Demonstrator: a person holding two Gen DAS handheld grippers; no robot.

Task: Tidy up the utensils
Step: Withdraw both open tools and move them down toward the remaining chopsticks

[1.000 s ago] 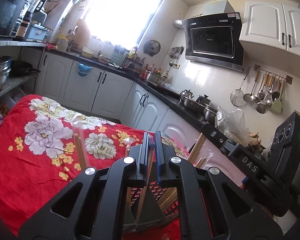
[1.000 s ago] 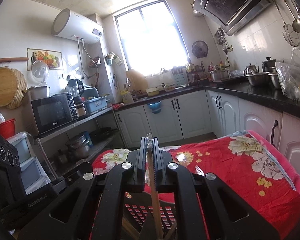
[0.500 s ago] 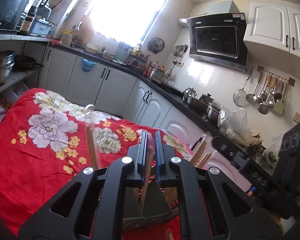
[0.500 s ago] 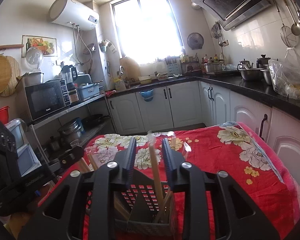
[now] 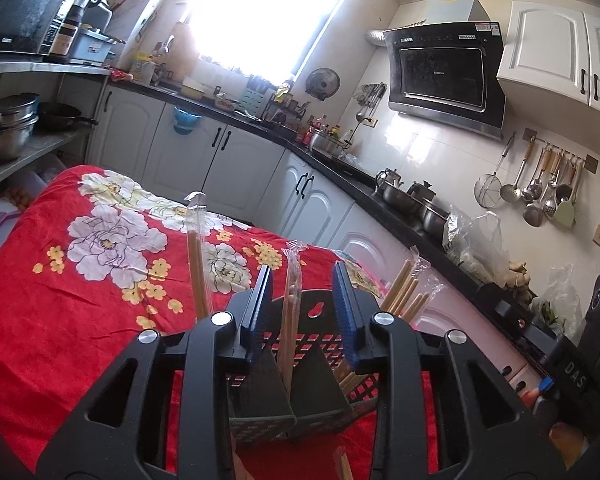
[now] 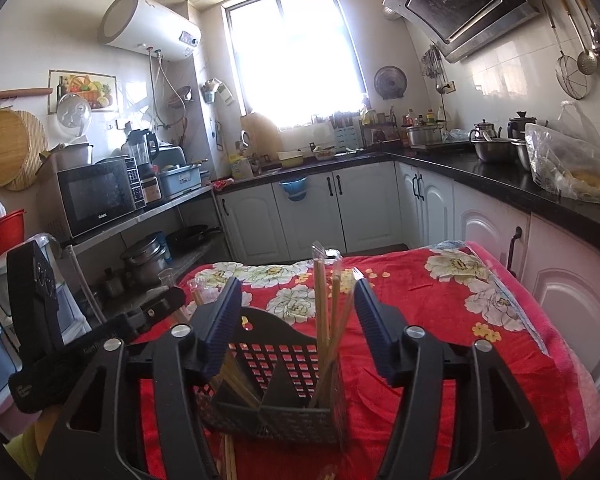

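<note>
A black perforated utensil caddy (image 5: 320,344) (image 6: 276,364) stands on the red floral tablecloth (image 5: 60,288). Plastic-wrapped wooden chopsticks (image 5: 291,312) stand upright in its compartments; more wrapped chopsticks (image 6: 327,312) show in the right wrist view. My left gripper (image 5: 302,308) is open, its jaws either side of one wrapped pair, not touching it. My right gripper (image 6: 296,320) is open wide above the caddy, empty. Loose chopsticks (image 6: 228,456) lie on the cloth in front of the caddy.
White cabinets with a black countertop (image 5: 340,168) run along the far and right sides. A shelf with a microwave (image 6: 96,196) and pots stands on the left. The other gripper's body shows at the view edges (image 6: 40,320) (image 5: 580,360).
Both grippers have opened and let go of the wrapped chopsticks, which now stand in the caddy. Both have drawn back a little.
</note>
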